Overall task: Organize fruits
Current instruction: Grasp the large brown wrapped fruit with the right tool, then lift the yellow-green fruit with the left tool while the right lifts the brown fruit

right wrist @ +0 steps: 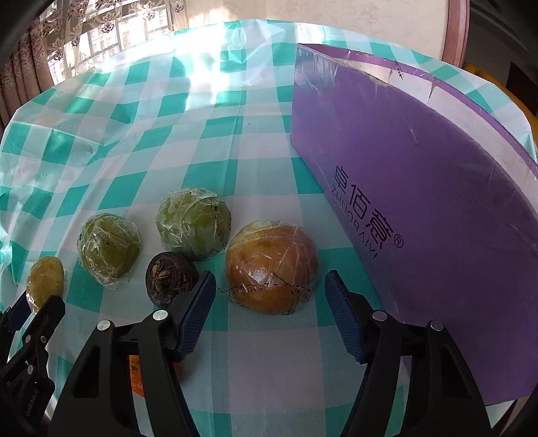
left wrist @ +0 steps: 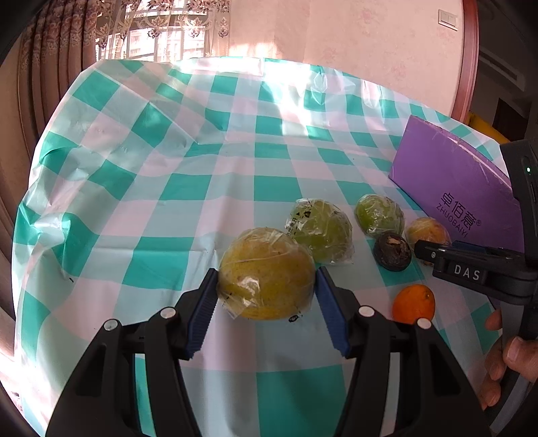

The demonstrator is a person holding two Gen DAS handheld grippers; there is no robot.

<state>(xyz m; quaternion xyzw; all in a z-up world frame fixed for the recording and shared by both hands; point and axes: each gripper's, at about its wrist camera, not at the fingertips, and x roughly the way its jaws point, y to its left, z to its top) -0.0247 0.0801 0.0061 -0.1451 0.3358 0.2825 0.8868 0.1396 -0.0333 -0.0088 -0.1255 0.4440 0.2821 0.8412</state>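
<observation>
The orange (right wrist: 134,376) hides mostly behind the right gripper (right wrist: 269,304), whose jaws stand apart around a film-wrapped brownish fruit (right wrist: 271,265), untouched. The left gripper (left wrist: 265,295) clamps a wrapped yellow fruit (left wrist: 267,273).

Pink wall (left wrist: 353,30), curtained sunlit window (left wrist: 158,37), teal-checked tablecloth (left wrist: 201,188).

Tablecloth (left wrist: 201,188): thin glossy plastic, creased. Yellow fruit (left wrist: 265,272): clear crinkled film wrap, shiny. Dark fruit (right wrist: 169,274): matt, rough, wrinkled. Orange (left wrist: 413,302): bare, smooth skin. Purple box (right wrist: 420,174): card, film-covered. Gripper pads (right wrist: 196,312): blue, ribbed.
</observation>
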